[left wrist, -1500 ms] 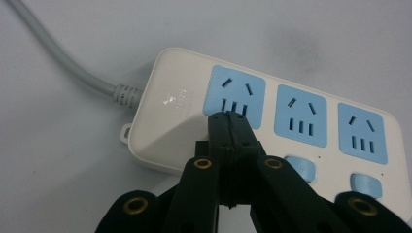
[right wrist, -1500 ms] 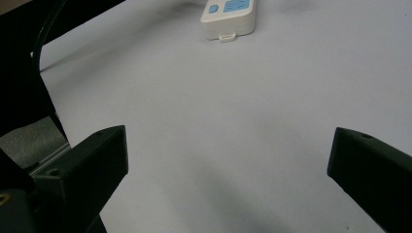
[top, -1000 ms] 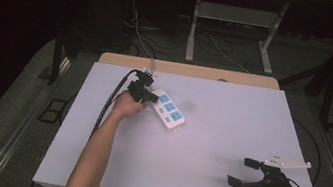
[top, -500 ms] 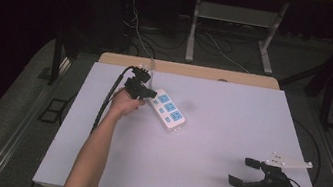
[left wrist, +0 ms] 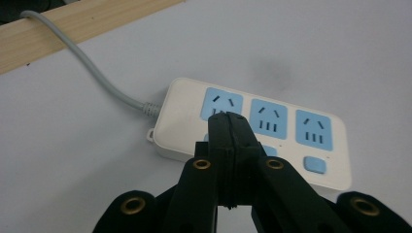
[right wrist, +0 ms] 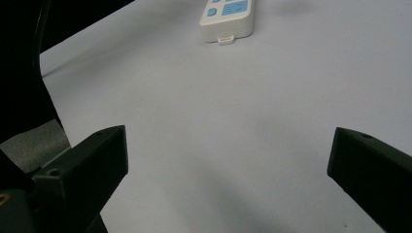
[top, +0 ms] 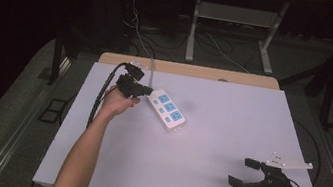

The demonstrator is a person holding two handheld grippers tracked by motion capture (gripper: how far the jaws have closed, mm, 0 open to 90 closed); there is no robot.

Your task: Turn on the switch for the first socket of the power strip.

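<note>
Left gripper: the left gripper (top: 147,89) is being held at the cord end of the power strip, with its jaws pressed together and nothing between them; in the left gripper view the joined tips (left wrist: 228,127) are being shown over the first blue socket.
Right gripper: the right gripper (top: 244,172) is being held near the table's near right corner, well apart from the power strip, with its jaws spread wide and nothing between them.
Power strip: the white power strip (top: 168,110) is being seen lying flat on the table, left of centre toward the far edge, with three blue sockets in a row.
Cord: a grey cord (left wrist: 92,68) is being seen leaving the strip's end and running over the wooden edge (top: 188,70).
Table: the white table (top: 202,175) is being used as the work surface.
</note>
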